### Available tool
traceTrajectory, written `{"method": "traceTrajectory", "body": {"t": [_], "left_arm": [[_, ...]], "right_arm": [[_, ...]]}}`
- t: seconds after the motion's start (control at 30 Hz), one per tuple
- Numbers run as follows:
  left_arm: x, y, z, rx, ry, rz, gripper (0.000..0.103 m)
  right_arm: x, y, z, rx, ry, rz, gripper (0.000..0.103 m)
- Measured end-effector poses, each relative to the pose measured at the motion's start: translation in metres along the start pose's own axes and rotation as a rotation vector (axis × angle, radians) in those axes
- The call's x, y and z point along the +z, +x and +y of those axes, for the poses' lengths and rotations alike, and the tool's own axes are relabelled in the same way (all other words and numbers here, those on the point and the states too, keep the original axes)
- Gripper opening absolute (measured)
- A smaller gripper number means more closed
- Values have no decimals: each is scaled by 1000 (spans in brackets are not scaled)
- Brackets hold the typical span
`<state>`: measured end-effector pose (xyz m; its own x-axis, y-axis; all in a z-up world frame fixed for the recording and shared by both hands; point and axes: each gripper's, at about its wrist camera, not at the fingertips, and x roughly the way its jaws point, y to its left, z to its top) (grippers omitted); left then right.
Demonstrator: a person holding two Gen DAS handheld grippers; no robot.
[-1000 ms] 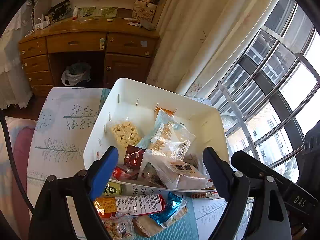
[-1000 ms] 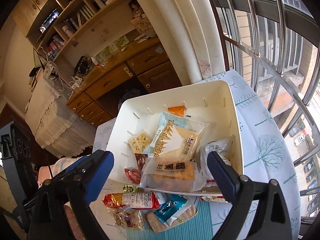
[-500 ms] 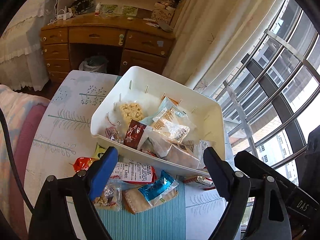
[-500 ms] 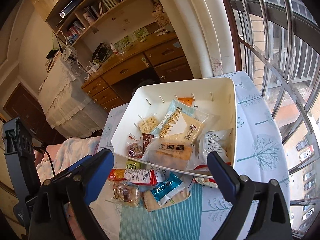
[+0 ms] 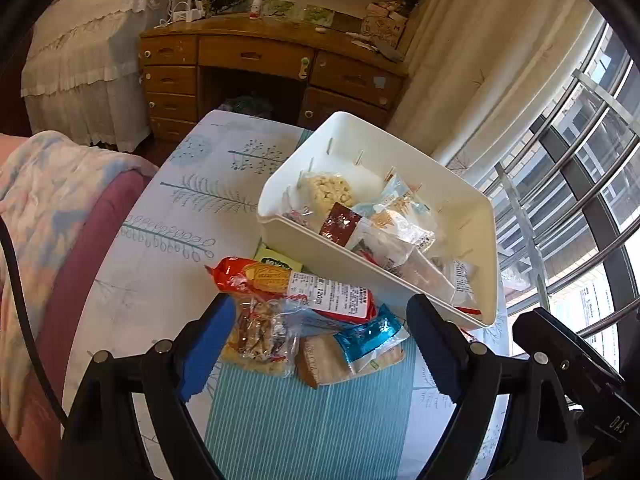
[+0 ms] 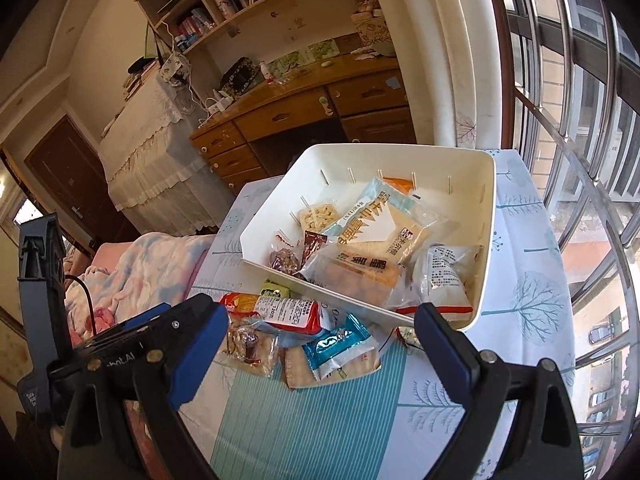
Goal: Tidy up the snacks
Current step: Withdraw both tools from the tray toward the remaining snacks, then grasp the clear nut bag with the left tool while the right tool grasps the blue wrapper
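A white bin (image 5: 476,216) (image 6: 490,216) holds several snack packets, among them a clear bag of pale puffs (image 5: 328,190) and a large blue-and-white cracker pack (image 6: 376,224). In front of the bin, loose on the tablecloth, lie a red biscuit roll (image 5: 296,284) (image 6: 282,312), a clear nut bar (image 5: 260,332) (image 6: 250,346), a blue-wrapped cracker (image 5: 360,344) (image 6: 340,348) and a green packet (image 5: 276,262) (image 6: 274,292) partly under the bin's near wall. My left gripper (image 5: 320,312) is open above the loose packets. My right gripper (image 6: 320,316) is open over the same pile, holding nothing.
The table carries a pale tree-print cloth with a teal striped panel (image 5: 304,412). A blanket-covered seat (image 5: 44,208) borders it on the left and window bars (image 5: 560,200) on the right. A wooden desk (image 5: 256,56) stands beyond.
Both grippers have drawn back from the bin toward the near table edge. The loose packets now sit between the fingers in both views. Neither jaw width has changed.
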<state>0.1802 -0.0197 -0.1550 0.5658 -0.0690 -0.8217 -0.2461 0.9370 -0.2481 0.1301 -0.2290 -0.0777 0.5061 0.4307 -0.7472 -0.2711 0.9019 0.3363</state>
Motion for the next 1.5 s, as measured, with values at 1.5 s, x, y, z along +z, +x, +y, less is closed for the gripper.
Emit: {"method": "traceTrajectory", "body": {"t": [1.5], "left_arm": [[1, 133, 58, -87, 97, 512, 86]], "right_arm": [[-76, 106, 81, -284, -229, 128, 94]]}}
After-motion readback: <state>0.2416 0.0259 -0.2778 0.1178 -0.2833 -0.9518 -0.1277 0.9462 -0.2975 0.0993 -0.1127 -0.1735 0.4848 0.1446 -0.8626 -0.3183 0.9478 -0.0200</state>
